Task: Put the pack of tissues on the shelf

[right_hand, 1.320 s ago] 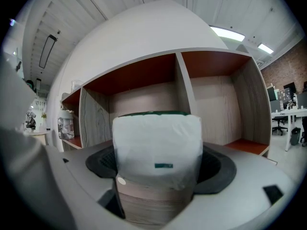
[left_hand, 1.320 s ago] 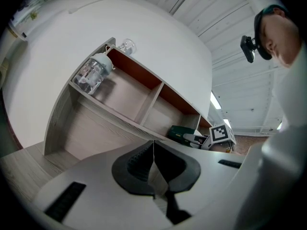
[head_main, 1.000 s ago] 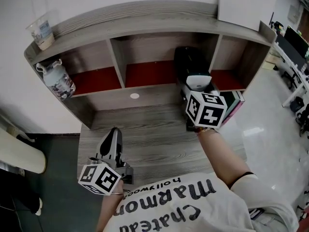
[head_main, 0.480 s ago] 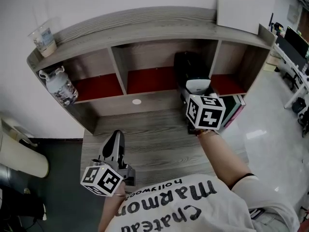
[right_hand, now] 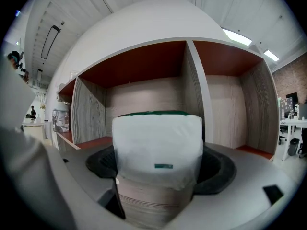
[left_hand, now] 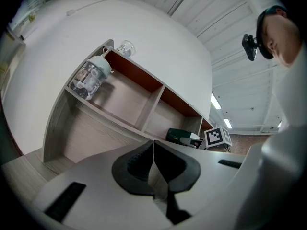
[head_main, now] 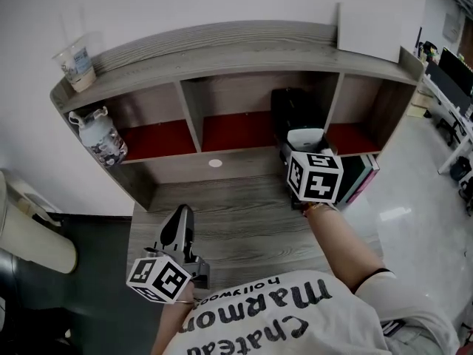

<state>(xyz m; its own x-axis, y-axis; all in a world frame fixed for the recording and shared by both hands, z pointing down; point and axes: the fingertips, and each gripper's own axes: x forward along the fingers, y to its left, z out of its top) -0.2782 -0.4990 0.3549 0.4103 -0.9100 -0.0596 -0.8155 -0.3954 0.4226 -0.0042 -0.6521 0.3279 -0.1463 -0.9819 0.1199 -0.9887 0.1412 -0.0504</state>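
Observation:
The pack of tissues, dark with a white end, sits between the jaws of my right gripper, which is shut on it. It hangs above the desk in front of the right part of the shelf's middle compartment. In the right gripper view the pack fills the gap of that gripper, with the red-floored compartments behind it. My left gripper rests low at the desk's front left, shut with nothing in it; its fingertips meet. The grey wooden shelf has three compartments.
A clear bottle with a handle stands in the left compartment. A plastic cup and a white board are on the shelf's top. Coloured books stand at the desk's right end. A cable hole marks the desk.
The head view has shifted a little, so the shelf sits lower in the picture. Both grippers keep their places relative to the desk and shelf.

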